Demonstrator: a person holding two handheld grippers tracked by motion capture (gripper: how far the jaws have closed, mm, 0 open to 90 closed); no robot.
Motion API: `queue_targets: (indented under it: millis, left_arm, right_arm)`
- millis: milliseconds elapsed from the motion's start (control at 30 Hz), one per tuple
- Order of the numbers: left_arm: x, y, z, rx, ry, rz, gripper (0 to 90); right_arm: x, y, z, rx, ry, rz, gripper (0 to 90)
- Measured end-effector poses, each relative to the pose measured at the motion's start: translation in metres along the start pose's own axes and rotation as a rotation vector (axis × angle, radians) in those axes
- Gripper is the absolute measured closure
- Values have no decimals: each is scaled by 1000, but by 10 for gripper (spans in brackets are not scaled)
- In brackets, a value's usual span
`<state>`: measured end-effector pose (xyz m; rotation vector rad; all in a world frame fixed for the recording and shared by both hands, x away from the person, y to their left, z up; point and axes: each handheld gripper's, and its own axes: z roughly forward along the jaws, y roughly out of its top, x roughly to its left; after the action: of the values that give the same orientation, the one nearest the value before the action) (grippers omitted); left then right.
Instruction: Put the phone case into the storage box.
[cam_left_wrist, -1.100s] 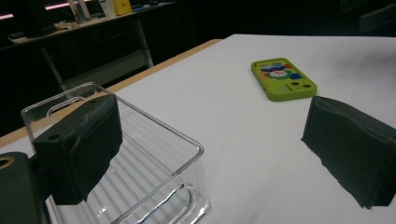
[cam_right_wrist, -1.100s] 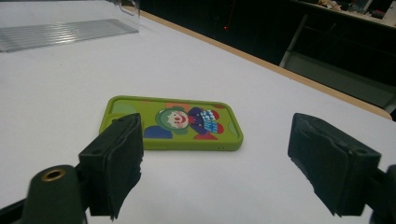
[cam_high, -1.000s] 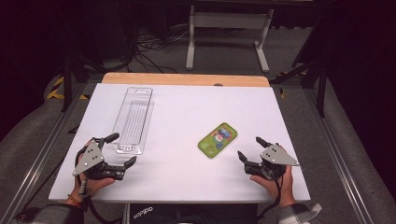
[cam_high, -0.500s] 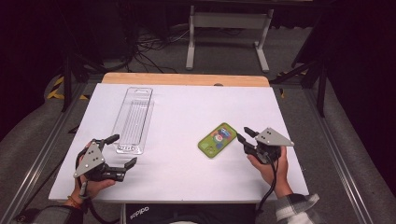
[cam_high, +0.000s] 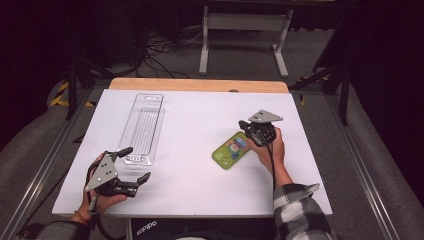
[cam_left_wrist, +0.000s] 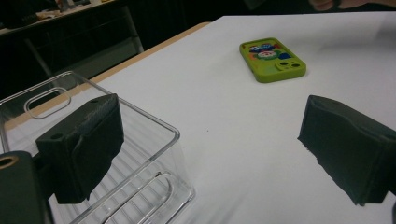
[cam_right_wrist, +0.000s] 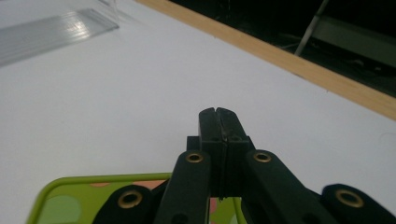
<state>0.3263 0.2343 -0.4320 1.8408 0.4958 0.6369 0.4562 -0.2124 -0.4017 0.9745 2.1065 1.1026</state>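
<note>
Right gripper (cam_high: 248, 129) poised over the green phone (cam_high: 231, 149), jaws just closed on nothing.
Phone lies flat mid-counter (cam_high: 190, 115); closed jaws probably mean a nudge. Left gripper (cam_high: 134, 165) waits open beside the clear tray (cam_high: 144, 125).

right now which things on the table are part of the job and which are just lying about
In the job:
- green phone case
- right claw, shut, over the case's edge
- left claw, open, beside the tray

Lying about:
- clear plastic tray
- cables on the floor
- metal stand
</note>
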Motion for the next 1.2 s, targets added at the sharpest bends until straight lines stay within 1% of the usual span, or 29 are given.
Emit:
queue_targets:
  millis: [33, 67, 100, 133, 167, 233, 267, 300, 400, 633, 667, 700, 767, 800, 900, 933, 967, 1000, 1033, 1067, 1200]
  left_arm:
    - [-1, 0, 0, 3, -3, -9, 70]
    - [-1, 0, 0, 3, -3, -9, 69]
    - [-1, -1, 2, 5, -9, -18, 68]
    - [-1, -1, 2, 5, -9, -18, 68]
    - [-1, -2, 3, 13, -11, -13, 68]
    - [-2, -2, 4, 15, -9, 1, 68]
    - [-2, -2, 4, 15, -8, -9, 68]
    - [-2, -2, 4, 16, -10, -9, 68]
    - [-2, -2, 5, 20, -17, -8, 68]
    - [-3, -2, 6, 22, -12, -3, 67]
    - [-3, -2, 6, 22, -13, -6, 67]
    - [-3, -2, 6, 21, -12, -3, 67]
    - [-2, -2, 6, 20, -17, -13, 67]
    - [-1, -2, 6, 23, -15, -9, 65]
    - [-2, -2, 5, 23, -14, -7, 65]
    - [-1, -3, 4, 19, -9, -15, 66]
    - [-1, -3, 4, 19, -9, -15, 66]
    - [-1, -3, 3, 22, -8, -15, 66]
    - [-1, -3, 3, 22, -8, -15, 65]
    - [-1, -3, 3, 17, -6, -13, 65]
    - [0, -3, 2, 18, 0, -13, 66]
  right_arm:
    - [-1, 0, 6, 18, -4, 2, 900]
    - [-1, 0, 6, 18, -4, 2, 900]
    - [-4, -4, 24, 69, -5, 9, 900]
    - [-6, -6, 30, 87, -1, 10, 900]
    - [-6, -6, 30, 87, -1, 10, 900]
    - [-7, -10, 41, 126, -4, 14, 900]
    - [-8, -12, 46, 141, -1, 16, 900]
    - [-7, -13, 49, 159, -3, 7, 900]
    - [-5, -15, 55, 187, -17, -7, 900]
    - [-1, -17, 64, 227, -17, -38, 900]
    - [0, -17, 65, 230, -15, -38, 900]
    - [2, -17, 66, 252, -17, -50, 900]
    - [2, -17, 65, 257, -18, -51, 900]
    - [1, -17, 65, 263, -17, -47, 900]
    - [-5, -20, 59, 281, -14, -8, 900]
    - [-7, -22, 57, 285, -14, 7, 900]
    - [-7, -22, 57, 285, -14, 7, 900]
    - [-10, -24, 51, 294, -13, 22, 900]
    - [-10, -24, 51, 294, -13, 22, 900]
    - [-11, -26, 48, 298, -16, 21, 900]
    - [-17, -35, 34, 312, -6, 35, 900]
